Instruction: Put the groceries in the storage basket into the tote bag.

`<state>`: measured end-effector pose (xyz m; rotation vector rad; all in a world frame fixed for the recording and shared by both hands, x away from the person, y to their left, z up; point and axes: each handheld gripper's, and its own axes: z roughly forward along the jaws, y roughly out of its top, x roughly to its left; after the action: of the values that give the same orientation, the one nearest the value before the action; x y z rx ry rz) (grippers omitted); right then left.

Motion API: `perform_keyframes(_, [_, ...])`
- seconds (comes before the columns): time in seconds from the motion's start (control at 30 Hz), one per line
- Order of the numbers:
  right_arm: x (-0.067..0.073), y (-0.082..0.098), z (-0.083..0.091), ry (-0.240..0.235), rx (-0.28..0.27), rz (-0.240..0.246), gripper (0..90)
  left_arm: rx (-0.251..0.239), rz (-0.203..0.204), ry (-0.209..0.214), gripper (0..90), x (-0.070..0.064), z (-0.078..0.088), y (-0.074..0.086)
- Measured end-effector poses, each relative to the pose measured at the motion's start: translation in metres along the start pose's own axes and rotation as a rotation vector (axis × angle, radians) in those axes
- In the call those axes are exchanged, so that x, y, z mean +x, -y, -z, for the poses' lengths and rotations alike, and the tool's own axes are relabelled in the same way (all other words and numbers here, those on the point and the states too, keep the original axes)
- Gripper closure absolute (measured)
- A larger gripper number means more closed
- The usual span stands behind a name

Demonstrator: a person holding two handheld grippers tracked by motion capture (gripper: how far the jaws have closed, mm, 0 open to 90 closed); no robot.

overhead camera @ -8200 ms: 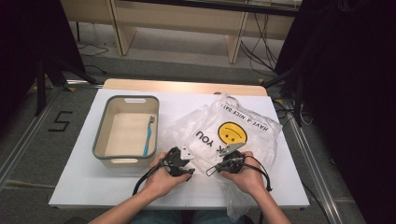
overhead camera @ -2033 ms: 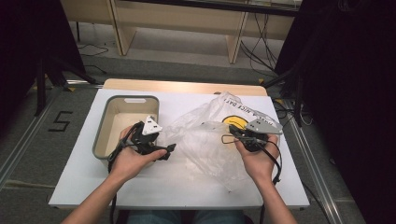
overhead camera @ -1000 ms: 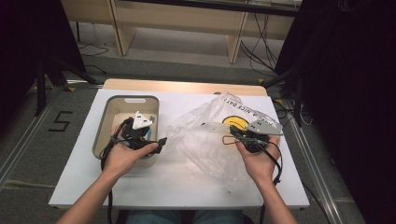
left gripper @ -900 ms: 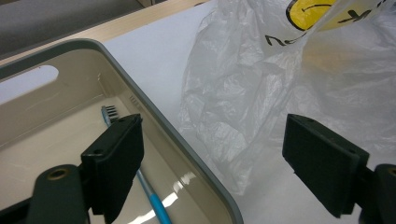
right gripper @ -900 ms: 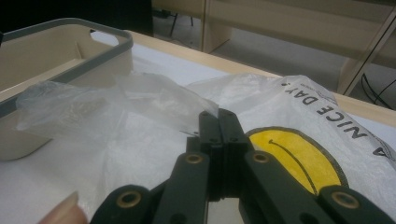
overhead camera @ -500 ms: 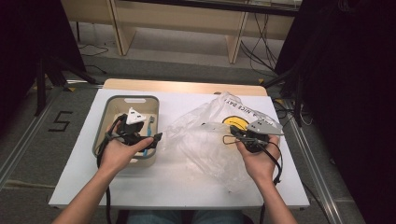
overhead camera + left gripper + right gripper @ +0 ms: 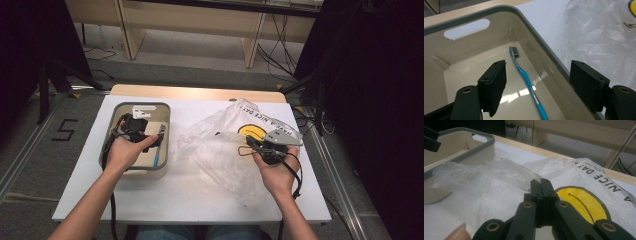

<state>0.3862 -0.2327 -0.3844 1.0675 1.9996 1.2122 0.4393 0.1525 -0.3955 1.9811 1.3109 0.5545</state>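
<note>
My left gripper [image 7: 537,87], jaws wide and just closing, hangs over the blue toothbrush [image 7: 526,77] inside the tray [image 7: 167,112] near the table's left edge. My right gripper [image 7: 540,185] pinches the plastic bag [image 7: 506,173].

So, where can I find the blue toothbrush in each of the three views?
High view: the blue toothbrush lies along the right wall inside the tray, left of centre.
Left gripper view: toothbrush at centre, on the tray floor between the open jaws, bristles far.
Right gripper view: not in it; the tray is at upper left.
Shared landmark: the tray's grey rim.
</note>
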Motion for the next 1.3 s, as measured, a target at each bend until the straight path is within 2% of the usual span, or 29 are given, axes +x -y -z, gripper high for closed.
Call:
perform_keyframes(0.03, [0.000,0.000,-0.001,0.001,0.001,0.001,90.0,0.027,0.008,-0.007,30.7,0.003,-0.009,-0.002])
perform_keyframes(0.07, [0.000,0.000,-0.001,0.001,0.001,0.001,90.0,0.027,0.008,-0.007,31.1,0.003,-0.009,-0.002])
perform_keyframes(0.1, [0.000,0.000,-0.001,0.000,0.003,0.002,90.0,0.059,0.019,-0.013,31.6,0.005,-0.018,-0.004])
perform_keyframes(0.13, [0.000,0.000,-0.001,0.000,0.003,0.002,90.0,0.059,0.019,-0.013,32.1,0.005,-0.018,-0.004])
perform_keyframes(0.17, [0.000,0.001,-0.001,-0.003,0.003,0.002,90.0,0.091,0.033,-0.022,32.6,0.006,-0.028,-0.004])
perform_keyframes(0.2, [0.000,0.001,-0.001,-0.004,0.004,0.001,90.0,0.091,0.033,-0.022,33.3,0.006,-0.028,-0.004])
perform_keyframes(0.27, [0.000,0.001,-0.001,-0.005,0.002,0.002,90.0,0.125,0.052,-0.046,34.8,0.010,-0.040,-0.004])
perform_keyframes(0.37, [0.000,0.001,-0.001,-0.006,0.006,-0.001,90.0,0.142,0.069,-0.066,36.9,0.013,-0.048,-0.004])
perform_keyframes(0.47, [0.000,0.002,-0.001,-0.006,0.009,-0.001,90.0,0.153,0.078,-0.067,38.5,0.014,-0.052,-0.004])
perform_keyframes(0.7, [0.001,0.002,-0.002,-0.006,0.011,-0.002,90.0,0.225,0.089,-0.072,40.5,0.016,-0.071,-0.001])
perform_keyframes(1.0, [0.001,0.003,-0.003,-0.010,0.014,0.000,90.0,0.269,0.105,-0.071,45.7,0.015,-0.089,0.002])
perform_keyframes(1.3, [0.001,0.003,-0.003,-0.010,0.016,0.000,90.0,0.283,0.117,-0.058,51.8,0.015,-0.097,0.003])
